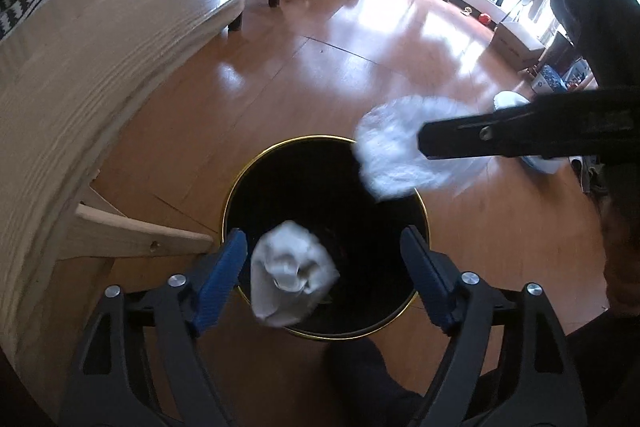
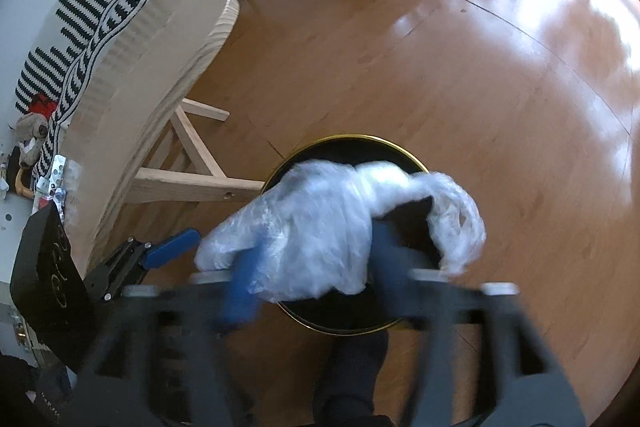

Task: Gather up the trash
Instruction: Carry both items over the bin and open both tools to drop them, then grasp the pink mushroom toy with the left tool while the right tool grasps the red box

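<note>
A: What takes up the most room?

B: The wooden floor [image 1: 400, 67], then the pale wood tabletop [image 1: 80, 67] curving along the left side, with its leg brace reaching toward the bin.

A: And the bin?

B: A black trash bin [image 1: 280, 179] with a gold rim stands on the floor just beside that brace, seen from above in both views.

A: Where is the trash?

B: A crumpled clear plastic bag [image 2: 320, 235] hangs over the bin's mouth, held by the right claw [image 2: 312, 267], whose blue fingers are pressed into the plastic, though that view is smeared with blur. From the left wrist the same bag sits above the bin's far right rim.

A: And the smaller piece?

B: A wadded white tissue [image 1: 292, 275] sits between the fingers of the left claw [image 1: 324, 263], above the bin's opening. The jaws are spread wide and touch it on neither side.
</note>
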